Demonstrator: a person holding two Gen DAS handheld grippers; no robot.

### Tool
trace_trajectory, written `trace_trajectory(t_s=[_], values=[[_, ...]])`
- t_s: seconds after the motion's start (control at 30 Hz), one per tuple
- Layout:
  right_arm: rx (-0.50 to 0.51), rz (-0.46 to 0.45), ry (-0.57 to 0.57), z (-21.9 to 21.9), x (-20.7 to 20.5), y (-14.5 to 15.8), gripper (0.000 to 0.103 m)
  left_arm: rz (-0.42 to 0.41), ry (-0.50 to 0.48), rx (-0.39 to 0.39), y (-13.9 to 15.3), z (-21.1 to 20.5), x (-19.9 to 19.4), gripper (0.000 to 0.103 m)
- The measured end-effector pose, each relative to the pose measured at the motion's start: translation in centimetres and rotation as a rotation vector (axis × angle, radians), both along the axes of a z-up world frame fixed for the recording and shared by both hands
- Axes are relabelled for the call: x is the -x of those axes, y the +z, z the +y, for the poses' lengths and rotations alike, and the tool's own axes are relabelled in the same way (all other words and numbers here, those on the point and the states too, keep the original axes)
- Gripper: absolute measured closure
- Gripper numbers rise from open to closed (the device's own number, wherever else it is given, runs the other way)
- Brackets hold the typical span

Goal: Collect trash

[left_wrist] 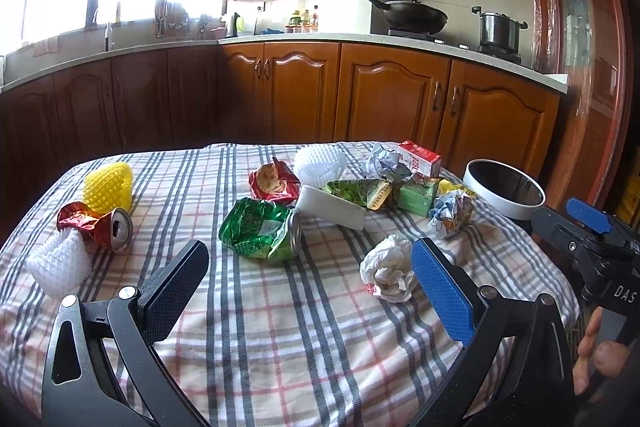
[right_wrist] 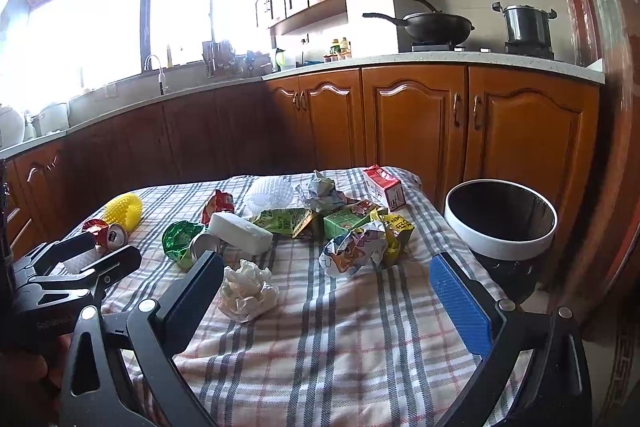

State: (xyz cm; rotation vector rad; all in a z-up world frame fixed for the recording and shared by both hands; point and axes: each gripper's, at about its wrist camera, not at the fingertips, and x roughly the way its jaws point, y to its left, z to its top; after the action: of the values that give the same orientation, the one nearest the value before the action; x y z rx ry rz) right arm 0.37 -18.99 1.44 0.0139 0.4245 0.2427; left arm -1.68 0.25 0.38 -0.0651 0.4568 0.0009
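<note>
Trash lies on a checked tablecloth (left_wrist: pixel 280 327): a crushed green can (left_wrist: pixel 262 233), a crushed red can (left_wrist: pixel 98 225), a white paper wad (left_wrist: pixel 386 269), yellow foam net (left_wrist: pixel 108 187), white foam nets (left_wrist: pixel 320 163), a red snack wrapper (left_wrist: pixel 274 183), cartons and crumpled paper (left_wrist: pixel 416 187). A white-rimmed bin (right_wrist: pixel 500 219) stands off the table's right edge. My left gripper (left_wrist: pixel 310 267) is open and empty above the near cloth. My right gripper (right_wrist: pixel 326 277) is open and empty, with the paper wad (right_wrist: pixel 248 291) by its left finger.
A white foam tray (left_wrist: pixel 332 207) lies among the trash. Wooden kitchen cabinets (left_wrist: pixel 360 95) and a counter with a wok (left_wrist: pixel 412 15) and pot (left_wrist: pixel 500 29) stand behind the table. The right gripper's body shows at the right in the left wrist view (left_wrist: pixel 592 239).
</note>
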Motion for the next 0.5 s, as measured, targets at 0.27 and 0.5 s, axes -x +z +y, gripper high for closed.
trace_trajectory(t_s=[0.27,0.5], values=[[-0.002,0.002,0.006,0.01,-0.07,-0.01,0.000,-0.001,0.002,0.005,-0.01,0.04,-0.06,0.000],[0.002,0.005,0.015,0.44,-0.22,-0.21,0.000,-0.001,0.001,0.003,-0.04,0.01,-0.12,0.000]])
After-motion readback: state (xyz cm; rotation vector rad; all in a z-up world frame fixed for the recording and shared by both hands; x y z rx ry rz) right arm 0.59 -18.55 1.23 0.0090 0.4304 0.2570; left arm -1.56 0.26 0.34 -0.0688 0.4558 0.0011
